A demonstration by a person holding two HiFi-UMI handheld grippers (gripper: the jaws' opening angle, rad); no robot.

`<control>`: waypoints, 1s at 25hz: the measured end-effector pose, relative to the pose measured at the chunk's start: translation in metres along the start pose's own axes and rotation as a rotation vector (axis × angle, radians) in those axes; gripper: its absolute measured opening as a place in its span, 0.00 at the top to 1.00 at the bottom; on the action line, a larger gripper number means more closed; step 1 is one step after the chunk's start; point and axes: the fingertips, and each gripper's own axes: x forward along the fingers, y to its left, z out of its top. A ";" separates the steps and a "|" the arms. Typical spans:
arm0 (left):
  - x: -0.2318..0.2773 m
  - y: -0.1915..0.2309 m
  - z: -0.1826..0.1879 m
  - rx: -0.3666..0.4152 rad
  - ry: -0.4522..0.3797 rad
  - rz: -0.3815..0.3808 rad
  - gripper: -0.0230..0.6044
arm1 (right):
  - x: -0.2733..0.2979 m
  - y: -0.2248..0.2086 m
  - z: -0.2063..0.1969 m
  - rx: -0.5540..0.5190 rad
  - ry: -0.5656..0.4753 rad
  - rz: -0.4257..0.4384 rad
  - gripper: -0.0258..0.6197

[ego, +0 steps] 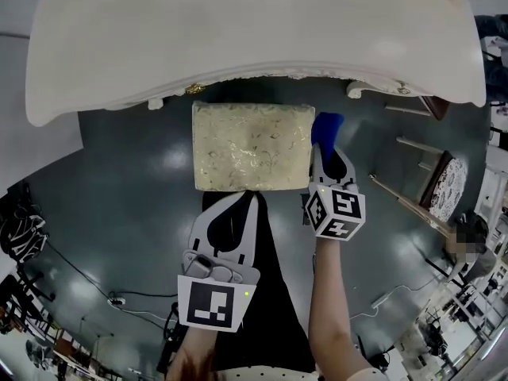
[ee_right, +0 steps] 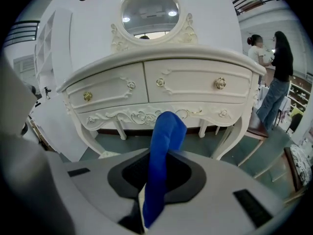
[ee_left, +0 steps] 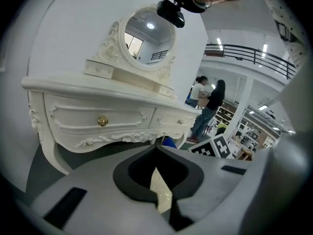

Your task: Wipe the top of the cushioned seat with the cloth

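Blue cloth (ego: 327, 127) clamped in right tool (ego: 325, 151), cushioned seat (ego: 252, 146) just left of its tip; left tool (ego: 252, 195) closed, empty. Best laid flat, swept leftward, strokes overlapping.

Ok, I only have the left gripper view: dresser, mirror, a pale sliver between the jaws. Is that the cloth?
Observer: No. The head view shows it is the cushioned seat, seen past the left gripper, whose jaws are together on nothing.
Operator: Where is the cloth?
Observer: The right gripper is shut on a blue cloth.
Operator: Is it on the seat?
Observer: It is at the seat's far right corner; contact can't be made out.
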 end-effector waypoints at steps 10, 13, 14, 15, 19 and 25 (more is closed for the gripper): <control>0.005 0.021 -0.065 -0.056 0.097 0.041 0.97 | 0.051 -0.016 -0.045 -0.050 0.088 -0.016 0.87; 0.015 0.029 -0.076 -0.042 0.107 0.047 0.97 | 0.063 -0.025 -0.055 -0.054 0.115 -0.028 0.87; 0.020 0.031 -0.077 -0.041 0.094 0.048 0.97 | 0.067 -0.027 -0.056 -0.054 0.121 -0.033 0.87; 0.024 0.032 -0.077 -0.043 0.077 0.048 0.97 | 0.070 -0.029 -0.058 -0.054 0.125 -0.037 0.87; 0.035 0.033 -0.076 -0.090 -0.017 0.046 0.97 | 0.083 -0.035 -0.066 -0.059 0.149 -0.046 0.87; 0.021 0.034 -0.099 -0.105 0.021 0.052 0.97 | 0.099 -0.042 -0.079 -0.076 0.187 -0.066 0.87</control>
